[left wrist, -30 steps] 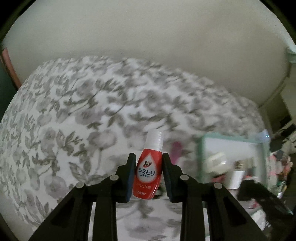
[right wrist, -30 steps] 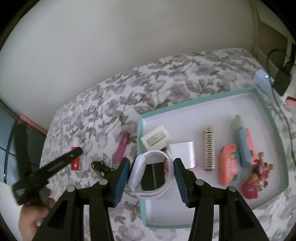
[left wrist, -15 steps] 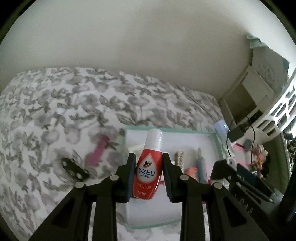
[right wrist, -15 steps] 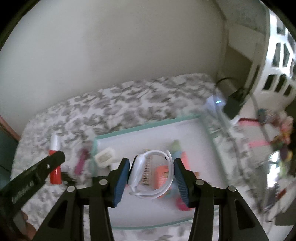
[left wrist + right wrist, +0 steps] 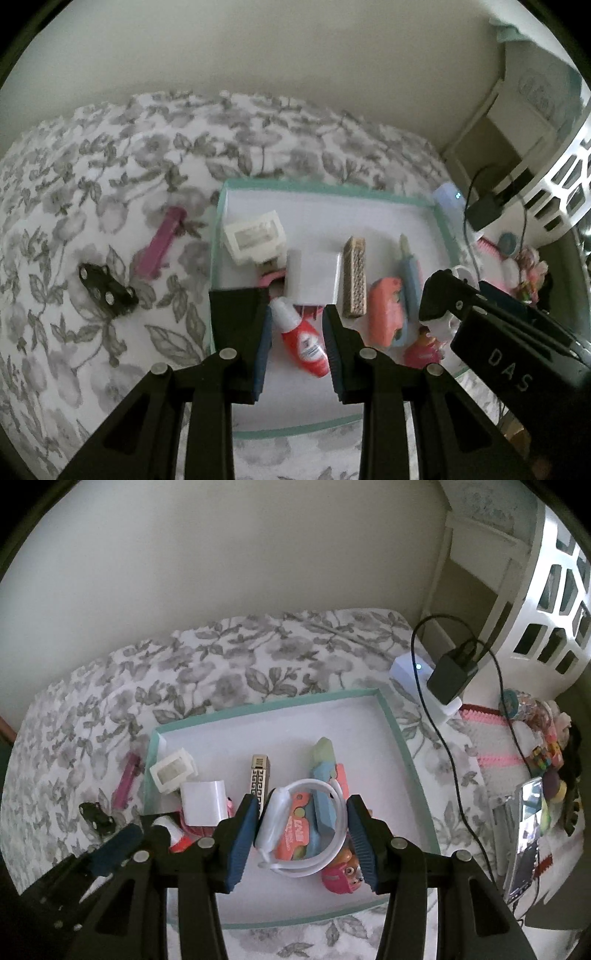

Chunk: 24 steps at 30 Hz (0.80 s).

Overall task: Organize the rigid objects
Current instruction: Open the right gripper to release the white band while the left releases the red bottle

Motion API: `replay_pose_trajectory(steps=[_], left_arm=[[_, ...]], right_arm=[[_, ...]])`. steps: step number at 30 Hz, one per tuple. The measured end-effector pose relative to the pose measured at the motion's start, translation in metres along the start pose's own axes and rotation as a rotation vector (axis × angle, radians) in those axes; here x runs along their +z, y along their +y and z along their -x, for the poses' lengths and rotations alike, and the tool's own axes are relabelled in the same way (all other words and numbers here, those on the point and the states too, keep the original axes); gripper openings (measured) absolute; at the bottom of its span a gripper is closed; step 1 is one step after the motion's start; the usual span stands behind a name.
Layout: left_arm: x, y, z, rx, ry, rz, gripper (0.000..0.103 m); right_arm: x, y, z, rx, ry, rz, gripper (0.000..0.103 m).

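Note:
A small red bottle (image 5: 301, 341) with a white cap lies tilted on the floor of the teal-rimmed tray (image 5: 325, 188), cap pointing up-left. My left gripper (image 5: 297, 314) hangs just above it, jaws narrowly apart. White tray shows between the bottle and the left pad, and the right pad hides the bottle's base. My right gripper (image 5: 303, 830) is shut on a white smartwatch (image 5: 269, 823), whose strap loops across to the right pad. It hovers over the tray's (image 5: 258, 705) middle, above a coral case (image 5: 295, 834) and a blue dispenser (image 5: 325, 775).
The tray also holds a white square box (image 5: 255, 236), a white cube (image 5: 312, 277), a patterned bar (image 5: 354, 277) and a pink toy figure (image 5: 423, 352). On the floral cover (image 5: 110, 166) lie a pink bar (image 5: 159, 243) and a black toy car (image 5: 105, 288). A plug with its cable (image 5: 450, 675) and a phone (image 5: 528, 830) are at the right.
The left gripper swung right from over the floral cover to over the tray. The red bottle went from upright in its jaws to lying tilted below. The right gripper drifted right, still holding the watch.

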State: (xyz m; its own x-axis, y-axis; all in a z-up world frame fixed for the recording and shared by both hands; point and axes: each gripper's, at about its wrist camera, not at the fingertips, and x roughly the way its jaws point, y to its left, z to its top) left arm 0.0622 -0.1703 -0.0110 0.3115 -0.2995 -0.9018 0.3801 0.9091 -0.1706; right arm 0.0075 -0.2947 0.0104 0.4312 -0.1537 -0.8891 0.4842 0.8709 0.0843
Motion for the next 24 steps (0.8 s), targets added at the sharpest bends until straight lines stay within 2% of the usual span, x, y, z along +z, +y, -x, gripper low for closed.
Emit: replay_pose_trajectory(steps=[9,16,24], left_arm=[[-0.006,0.013,-0.019,0.009,0.063,0.041,0.029],[-0.004,0.018,-0.021,0.009,0.070,0.062,0.029],[-0.002,0.021,-0.019,-0.006,0.070,0.086,0.029]], right_arm=[[-0.014,0.002,-0.042,-0.004,0.139,0.017,0.052],[-0.020,0.010,-0.055,-0.010,0.180,0.051,0.054],[-0.018,0.015,-0.052,0.007,0.182,0.068,0.054]])
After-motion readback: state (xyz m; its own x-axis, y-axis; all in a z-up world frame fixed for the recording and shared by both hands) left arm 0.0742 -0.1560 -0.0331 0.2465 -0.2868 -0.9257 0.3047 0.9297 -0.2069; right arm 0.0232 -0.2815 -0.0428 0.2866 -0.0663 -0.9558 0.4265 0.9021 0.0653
